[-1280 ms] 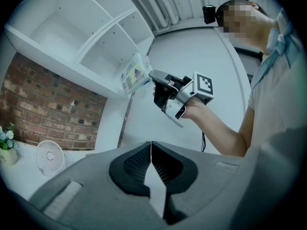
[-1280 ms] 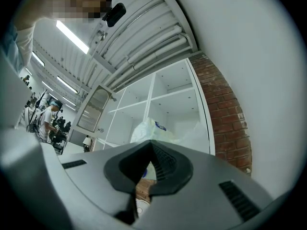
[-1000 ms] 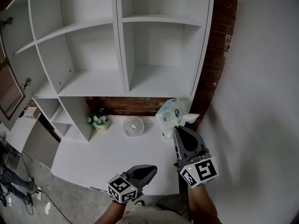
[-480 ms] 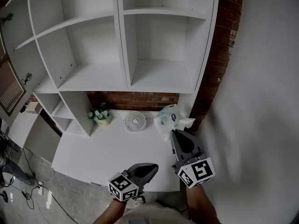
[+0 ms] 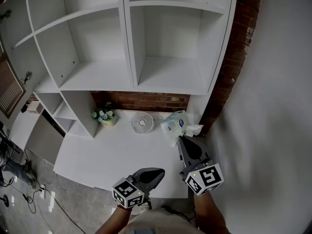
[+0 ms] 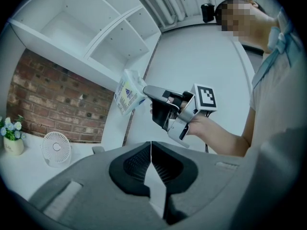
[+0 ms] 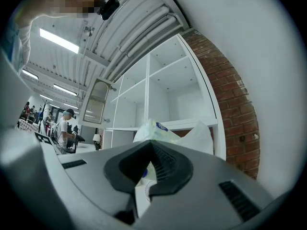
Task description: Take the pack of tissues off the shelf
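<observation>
Setting: large open workroom or lab hall with a home-style corner.
- Corner: white open-compartment shelf unit [image 5: 131, 57], red brick wall [image 5: 234, 57], white countertop [image 5: 112, 155] carrying a small round white desk fan [image 5: 142, 122] and a small pot of flowers [image 5: 104, 116].
- Overhead: bare white ceiling pipes [image 7: 139, 32], fluorescent strip lights [image 7: 58, 40].
- Background: person in a white shirt [image 7: 62, 128] at a desk.

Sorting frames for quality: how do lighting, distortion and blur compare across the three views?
Head view: soft even light, no glare, shelf lines bowed. Left gripper view: heavy fisheye, dark corners, bluish cast, mosaic patch at top. Right gripper view: same fisheye and patch, bright ceiling lights, tissue pack half hidden by the jaws.
</observation>
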Action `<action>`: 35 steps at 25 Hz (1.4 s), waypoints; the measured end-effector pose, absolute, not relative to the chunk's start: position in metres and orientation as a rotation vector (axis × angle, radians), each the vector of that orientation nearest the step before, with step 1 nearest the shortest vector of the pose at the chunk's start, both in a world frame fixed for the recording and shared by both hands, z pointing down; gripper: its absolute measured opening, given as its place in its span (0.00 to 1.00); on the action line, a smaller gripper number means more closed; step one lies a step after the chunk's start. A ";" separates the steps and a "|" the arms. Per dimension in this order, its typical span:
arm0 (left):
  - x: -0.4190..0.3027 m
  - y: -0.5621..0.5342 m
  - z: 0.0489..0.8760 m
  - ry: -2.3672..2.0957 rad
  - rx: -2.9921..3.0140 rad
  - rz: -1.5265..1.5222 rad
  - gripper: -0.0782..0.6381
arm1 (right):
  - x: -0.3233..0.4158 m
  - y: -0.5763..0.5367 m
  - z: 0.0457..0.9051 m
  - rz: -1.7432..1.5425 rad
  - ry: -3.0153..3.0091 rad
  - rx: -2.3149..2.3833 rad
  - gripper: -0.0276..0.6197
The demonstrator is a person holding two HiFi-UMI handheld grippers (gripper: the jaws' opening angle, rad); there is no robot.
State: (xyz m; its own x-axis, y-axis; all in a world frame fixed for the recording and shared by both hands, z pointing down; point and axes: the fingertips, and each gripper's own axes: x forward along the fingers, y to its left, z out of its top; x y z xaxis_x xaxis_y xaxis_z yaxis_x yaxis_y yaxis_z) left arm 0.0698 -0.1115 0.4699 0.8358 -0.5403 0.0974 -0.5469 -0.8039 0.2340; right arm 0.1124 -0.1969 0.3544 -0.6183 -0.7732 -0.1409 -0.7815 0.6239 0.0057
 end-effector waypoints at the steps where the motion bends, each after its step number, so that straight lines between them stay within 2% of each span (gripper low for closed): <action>1: 0.069 -0.113 0.471 -0.838 2.761 0.039 0.12 | 0.112 -0.199 0.357 0.097 2.723 -1.303 0.07; 35: 0.040 -0.128 0.513 -0.965 2.642 0.048 0.12 | 0.068 -0.232 0.488 -0.138 2.998 -1.280 0.07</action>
State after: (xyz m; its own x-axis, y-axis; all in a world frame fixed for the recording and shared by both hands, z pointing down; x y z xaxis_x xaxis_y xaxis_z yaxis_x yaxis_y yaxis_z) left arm 0.0397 -0.1280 0.5126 0.7704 -0.6215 0.1420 -0.6326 -0.7176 0.2912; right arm 0.0677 -0.2317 0.4880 -0.6860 -0.7131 0.1446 -0.7234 0.6898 -0.0299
